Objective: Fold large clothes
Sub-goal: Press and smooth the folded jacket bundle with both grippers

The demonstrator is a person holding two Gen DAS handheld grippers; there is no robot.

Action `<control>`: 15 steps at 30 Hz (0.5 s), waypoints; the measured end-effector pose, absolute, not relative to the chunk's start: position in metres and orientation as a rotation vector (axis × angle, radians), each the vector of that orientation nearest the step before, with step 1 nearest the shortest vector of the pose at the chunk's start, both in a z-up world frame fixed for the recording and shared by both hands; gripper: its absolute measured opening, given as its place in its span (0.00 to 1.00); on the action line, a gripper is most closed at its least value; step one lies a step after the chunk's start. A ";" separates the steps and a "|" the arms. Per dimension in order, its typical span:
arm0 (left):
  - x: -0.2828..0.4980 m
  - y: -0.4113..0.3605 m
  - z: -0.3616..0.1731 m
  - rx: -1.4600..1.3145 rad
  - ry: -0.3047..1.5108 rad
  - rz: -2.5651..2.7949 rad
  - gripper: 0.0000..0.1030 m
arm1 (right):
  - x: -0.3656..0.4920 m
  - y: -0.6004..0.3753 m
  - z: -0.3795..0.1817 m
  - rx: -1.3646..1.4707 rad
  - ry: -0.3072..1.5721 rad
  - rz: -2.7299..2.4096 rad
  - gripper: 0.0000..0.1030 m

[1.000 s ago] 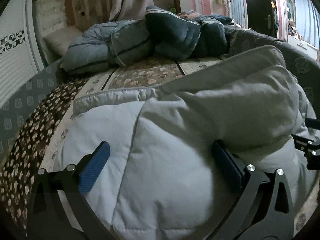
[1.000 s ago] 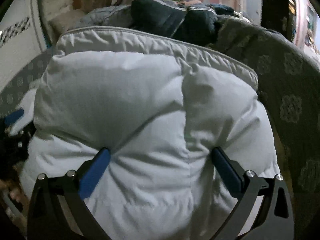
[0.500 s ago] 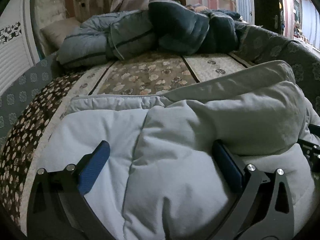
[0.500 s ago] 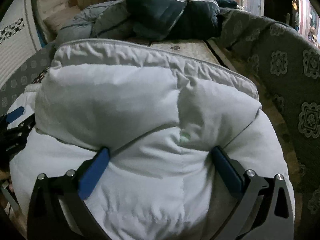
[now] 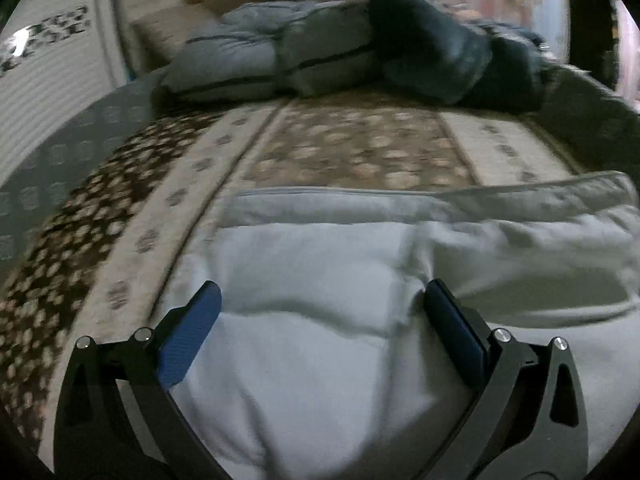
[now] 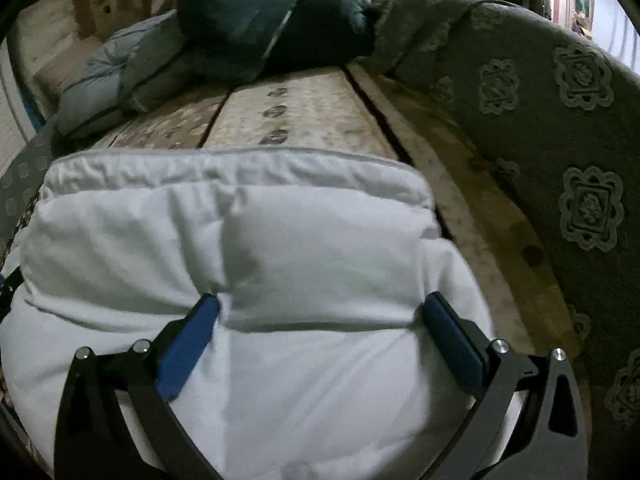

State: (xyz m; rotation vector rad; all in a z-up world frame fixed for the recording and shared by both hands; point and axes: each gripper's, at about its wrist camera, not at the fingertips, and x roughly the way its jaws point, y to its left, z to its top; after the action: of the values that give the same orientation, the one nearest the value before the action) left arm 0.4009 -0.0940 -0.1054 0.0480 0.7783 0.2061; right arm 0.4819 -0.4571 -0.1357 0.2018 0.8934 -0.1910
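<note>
1. Left wrist view, nearest: the left claw (image 5: pixel 320 300) is spread wide, its blue pads (image 5: pixel 188 340) pressing into the puffy white coat (image 5: pixel 312 360) rather than pinching a fold. The coat bulges up between them.

2. Right wrist view, nearest: the right claw (image 6: pixel 320 312) is likewise spread, its pads (image 6: pixel 186 350) dug into the same coat (image 6: pixel 320 240), which lies doubled on the bed (image 6: pixel 304 116) with its piped hem (image 6: pixel 224 162) on the far side.

3. The step looks like flattening a fresh fold. To do it well I would press evenly with both claws, push the trapped air toward the hem and keep that hem square to the bed's stripes. The filling will spring back, so hold a moment before letting go.

4. On the right half the top layer looks higher in the left view (image 5: pixel 540 236); it wants smoothing so the stack sits level.

5. Farther off, grey-blue and dark jackets (image 5: pixel 360 48) are heaped at the head of the bed, well apart from the coat. A patterned grey blanket (image 6: pixel 560 120) runs along the right side.

6. Against a second ago: the coat then stood tall and hid most of the bedspread (image 5: pixel 352 148). Now it sits much lower and flatter, more bedspread shows beyond the hem, and both claws are as wide as before.
</note>
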 end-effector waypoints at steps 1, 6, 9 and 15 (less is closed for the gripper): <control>0.401 -0.087 -0.104 0.033 0.788 0.230 0.97 | 0.483 -0.459 -0.131 0.212 0.897 -0.199 0.98; 0.379 -0.098 -0.074 -0.058 0.696 0.085 0.94 | 0.479 -0.417 -0.089 0.243 0.802 0.044 0.98; 0.378 -0.137 -0.065 -0.026 0.671 -0.048 0.95 | 0.486 -0.384 -0.096 0.155 0.807 0.079 0.98; 0.398 -0.145 -0.099 -0.045 0.787 -0.087 0.97 | 0.503 -0.377 -0.124 0.142 0.841 0.014 0.98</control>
State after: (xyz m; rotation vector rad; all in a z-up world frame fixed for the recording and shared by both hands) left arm 0.3977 -0.1449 -0.0991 -0.0447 0.7871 -0.0868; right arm 0.5028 -0.3770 -0.1244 0.1416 0.8411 0.0140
